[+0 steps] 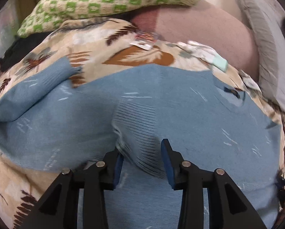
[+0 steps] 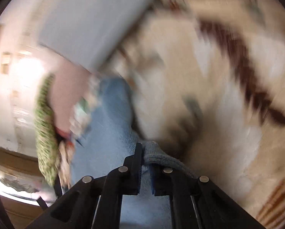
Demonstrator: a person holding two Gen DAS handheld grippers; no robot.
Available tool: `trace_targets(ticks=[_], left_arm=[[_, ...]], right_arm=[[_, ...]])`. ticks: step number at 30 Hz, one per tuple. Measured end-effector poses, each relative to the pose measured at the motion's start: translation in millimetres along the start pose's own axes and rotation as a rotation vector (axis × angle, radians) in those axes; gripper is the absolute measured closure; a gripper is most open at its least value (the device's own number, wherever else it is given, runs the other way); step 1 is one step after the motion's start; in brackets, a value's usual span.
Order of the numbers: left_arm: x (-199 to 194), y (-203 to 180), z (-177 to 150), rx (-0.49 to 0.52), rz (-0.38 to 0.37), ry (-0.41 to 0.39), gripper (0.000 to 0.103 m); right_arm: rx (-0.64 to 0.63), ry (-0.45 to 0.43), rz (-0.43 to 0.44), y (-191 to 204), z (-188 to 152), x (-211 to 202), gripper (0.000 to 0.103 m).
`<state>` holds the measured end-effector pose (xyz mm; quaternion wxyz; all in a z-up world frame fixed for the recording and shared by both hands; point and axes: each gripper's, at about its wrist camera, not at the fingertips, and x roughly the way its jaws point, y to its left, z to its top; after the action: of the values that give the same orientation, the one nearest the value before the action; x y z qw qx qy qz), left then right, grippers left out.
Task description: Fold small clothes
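Bed covered by a feather-print blanket (image 1: 123,43), beige with brown and grey leaf shapes; it carries everything here. Behind it a green-checked pillow (image 1: 108,2), a pink sheet (image 1: 205,38) and a grey pillow (image 1: 264,61) at the right edge.

Task item: blue knit sweater (image 1: 161,99) spread flat across the blanket, one ribbed-cuff sleeve (image 1: 52,76) flopped over at upper left, a ribbed band folded in at centre.

Small clutter on the blanket beyond the sweater: crumpled wrappers (image 1: 144,40) and a mint-green scrap (image 1: 220,63).

Left gripper (image 1: 142,160): jaws apart, straddling the ribbed ridge of knit but not pinching it.

Right gripper (image 2: 145,164): jaws closed tight on a bunched edge of the sweater (image 2: 108,133), fabric wrapped over the right finger.

Risks, judged: the right view is heavily motion-blurred, so that hand looks to be swinging fast. With only one side clamped, the sweater could drag or twist rather than fold cleanly. The left jaws closing on the thick ribbed ridge could grab several layers and bunch it. The wrappers sit near the far hem and could get swept into a fold.

View differences: the left wrist view shows the whole garment layout, sleeve and clutter, but not the right gripper. The right wrist view alone shows the actual grip on the cloth, plus a bright wall and wooden floor at its left; its blur hides the sweater's shape.
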<state>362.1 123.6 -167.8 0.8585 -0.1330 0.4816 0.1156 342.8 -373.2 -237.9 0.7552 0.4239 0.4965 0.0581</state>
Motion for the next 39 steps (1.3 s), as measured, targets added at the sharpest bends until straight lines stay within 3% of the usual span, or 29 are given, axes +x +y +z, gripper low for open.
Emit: trace_targets(ticks=[3,4,7,9,11,13,15,17,19,20,21,23,25,26,28,30,33,35,37,39], left_arm=[[8,-6,-5,0.045,0.019,0.015,0.055],[11,-6,-6,0.052,0.02,0.025,0.055],[15,-4,-9,0.069,0.009,0.016,0.052],[15,-6,-10,0.086,0.009,0.008,0.049],[16,-7,-12,0.087,0.008,-0.001,0.045],[16,-9,-13,0.093,0.007,-0.005,0.044],[16,-9,-14,0.099,0.005,-0.003,0.044],[16,-9,-13,0.098,-0.004,0.0,0.043],[16,-9,-13,0.104,-0.01,0.002,0.043],[15,-9,-13,0.108,-0.013,0.002,0.043],[15,-9,-14,0.11,-0.015,0.001,0.043],[13,-9,-14,0.108,-0.023,-0.006,0.043],[15,-11,-14,0.104,-0.023,-0.007,0.039],[18,-13,-16,0.112,-0.018,-0.014,0.035],[22,-20,-19,0.149,0.013,-0.024,0.032],[20,-23,-20,0.159,0.021,-0.029,0.031],[10,-13,-19,0.123,-0.031,-0.021,0.031],[0,-7,-19,0.1,-0.046,-0.036,0.031],[-5,0,-16,0.082,-0.059,-0.045,0.031],[-10,8,-15,0.055,-0.065,-0.036,0.031]], right_arm=[[0.199,0.028,0.176,-31,-1,3,0.092],[0.213,0.043,0.188,-29,-3,-3,0.081],[0.12,0.125,0.205,-8,-7,-26,0.054],[0.015,0.159,0.223,15,-11,-38,0.052],[-0.146,0.119,0.178,54,-7,-46,0.05],[-0.328,0.003,0.036,92,10,-42,0.037],[-0.485,-0.07,-0.104,118,26,-15,0.034],[-0.566,-0.014,-0.186,127,43,32,0.034],[-0.54,0.1,-0.157,120,56,73,0.04],[-0.547,0.102,-0.13,118,60,79,0.056],[-0.537,0.09,-0.128,119,63,81,0.088],[-0.517,0.061,-0.11,115,71,72,0.093],[-0.559,-0.002,-0.207,105,76,66,0.093],[-0.537,0.014,-0.228,93,84,72,0.093],[-0.474,0.049,-0.143,72,95,81,0.092],[-0.488,0.039,-0.091,71,95,69,0.08],[-0.426,-0.049,-0.125,70,92,30,0.039],[-0.42,-0.094,-0.085,78,77,0,0.039],[-0.463,-0.08,0.039,96,54,-27,0.039],[-0.474,0.07,0.224,109,30,-26,0.035]])
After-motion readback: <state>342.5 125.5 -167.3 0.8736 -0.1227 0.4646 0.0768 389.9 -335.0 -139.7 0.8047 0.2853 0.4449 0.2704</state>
